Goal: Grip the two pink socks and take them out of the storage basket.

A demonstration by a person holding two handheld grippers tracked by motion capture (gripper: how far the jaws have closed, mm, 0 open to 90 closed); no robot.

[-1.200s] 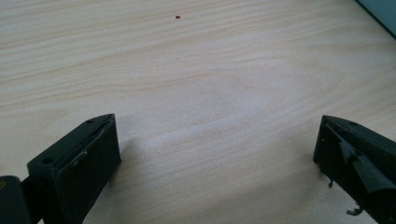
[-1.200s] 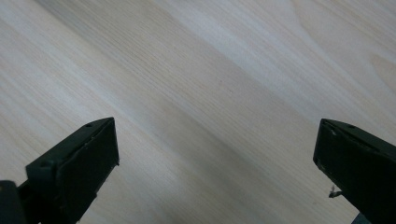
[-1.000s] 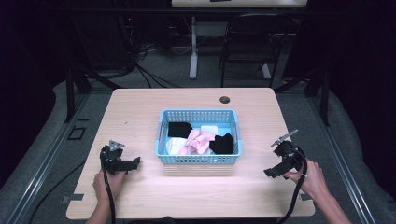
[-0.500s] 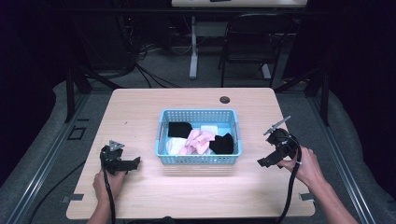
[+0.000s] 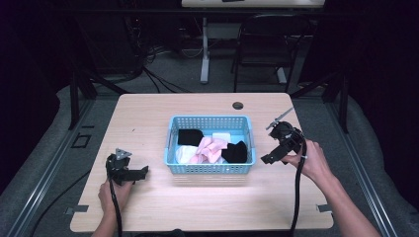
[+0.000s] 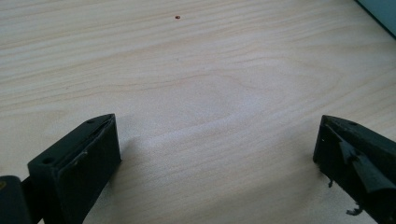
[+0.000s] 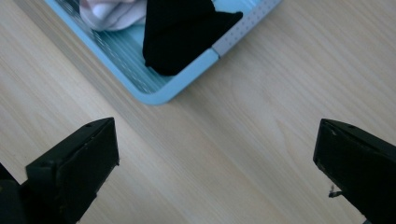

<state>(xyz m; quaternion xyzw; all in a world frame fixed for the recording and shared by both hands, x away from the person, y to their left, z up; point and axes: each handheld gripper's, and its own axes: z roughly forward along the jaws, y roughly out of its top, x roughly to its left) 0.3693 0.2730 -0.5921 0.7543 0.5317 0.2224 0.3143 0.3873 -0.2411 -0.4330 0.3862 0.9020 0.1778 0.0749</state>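
Fingers, right: we see the right gripper point(image 5: 269, 159) spread wide with nothing between, raised just beside the basket's point(image 5: 174, 143) right wall; in the right gripper view its near corner point(image 7: 187, 79) lies ahead
Fingers, left: the left gripper point(image 5: 141, 173) is spread wide too, nothing held, resting low on the bench point(image 5: 148, 113) well left of the basket
Thing: we take the black cloth point(image 5: 235, 152) in the basket's right near corner, closest to the right fingers; it lies beside a pink cloth point(image 5: 210, 150)
Handling: we judge it light, soft and limp, not fragile; it will sag and may drag its neighbours
Hold: we would pinch a raised fold near its upper edge point(image 7: 187, 28), clear of the wall
Writing: we can read no brand, label or lettering
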